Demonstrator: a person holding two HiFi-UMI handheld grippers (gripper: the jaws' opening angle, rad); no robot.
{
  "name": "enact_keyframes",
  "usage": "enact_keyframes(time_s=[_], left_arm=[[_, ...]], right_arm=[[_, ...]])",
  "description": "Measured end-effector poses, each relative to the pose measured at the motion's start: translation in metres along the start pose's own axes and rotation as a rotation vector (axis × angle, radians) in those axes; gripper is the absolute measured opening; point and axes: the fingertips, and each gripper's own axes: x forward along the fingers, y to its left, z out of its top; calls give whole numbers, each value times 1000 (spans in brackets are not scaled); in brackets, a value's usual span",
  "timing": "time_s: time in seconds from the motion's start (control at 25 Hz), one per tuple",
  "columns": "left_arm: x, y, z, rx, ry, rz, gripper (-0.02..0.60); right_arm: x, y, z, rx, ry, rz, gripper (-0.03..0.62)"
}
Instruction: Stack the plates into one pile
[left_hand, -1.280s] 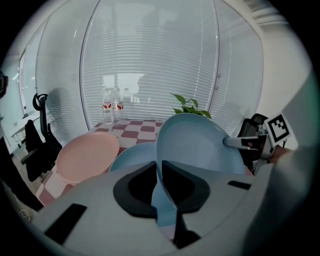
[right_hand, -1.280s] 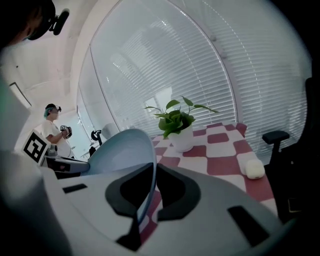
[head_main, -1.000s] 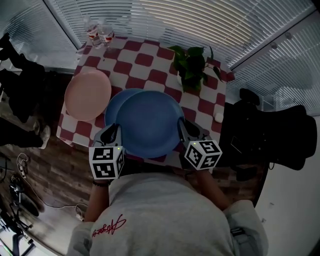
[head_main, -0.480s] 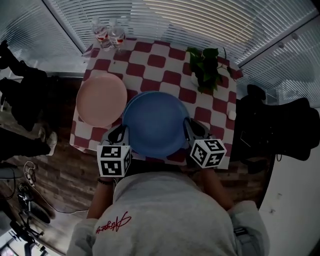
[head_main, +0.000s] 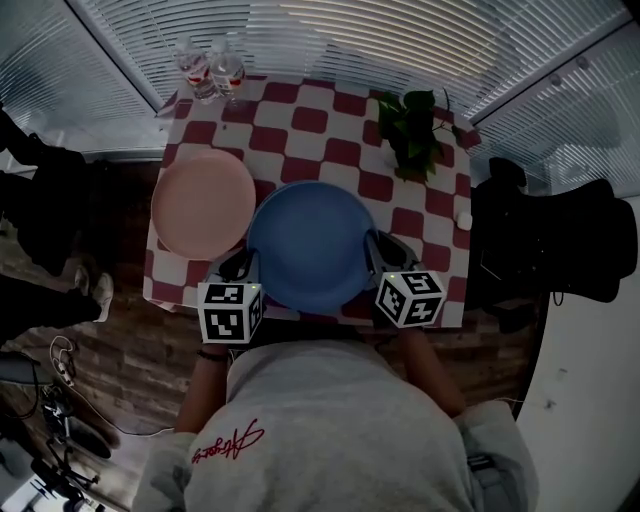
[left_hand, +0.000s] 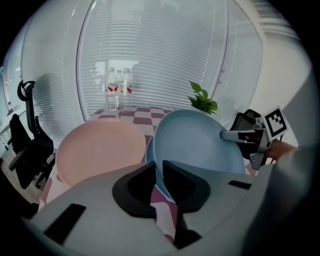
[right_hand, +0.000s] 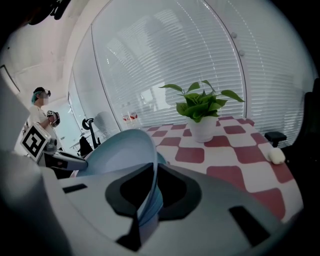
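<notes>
A large blue plate (head_main: 312, 245) is held by both sides over the near part of the checked table (head_main: 330, 120). My left gripper (head_main: 245, 265) is shut on its left rim, with the rim in the narrow gap between the jaws (left_hand: 160, 170). My right gripper (head_main: 378, 250) is shut on its right rim (right_hand: 155, 172). Just beneath it lies a second blue plate (left_hand: 149, 150), showing only as a sliver in the left gripper view. A pink plate (head_main: 203, 203) rests flat on the table to the left (left_hand: 100, 150), clear of both grippers.
A potted plant (head_main: 415, 125) stands at the table's far right. Water bottles (head_main: 210, 68) stand at the far left corner. A small white object (head_main: 462, 220) lies by the right edge. A black chair (head_main: 545, 240) is right of the table.
The held blue plate has moved left over the lower blue plate, which showed at its left a second ago and is now almost wholly covered. Both grippers moved with it.
</notes>
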Motion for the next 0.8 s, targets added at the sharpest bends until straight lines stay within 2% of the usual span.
enact_keyframes(time_s=[0.8], left_arm=[[25,7,-8,88,70,-29,75]], right_arm=[[27,-8,-23,-174,81,-65,58]])
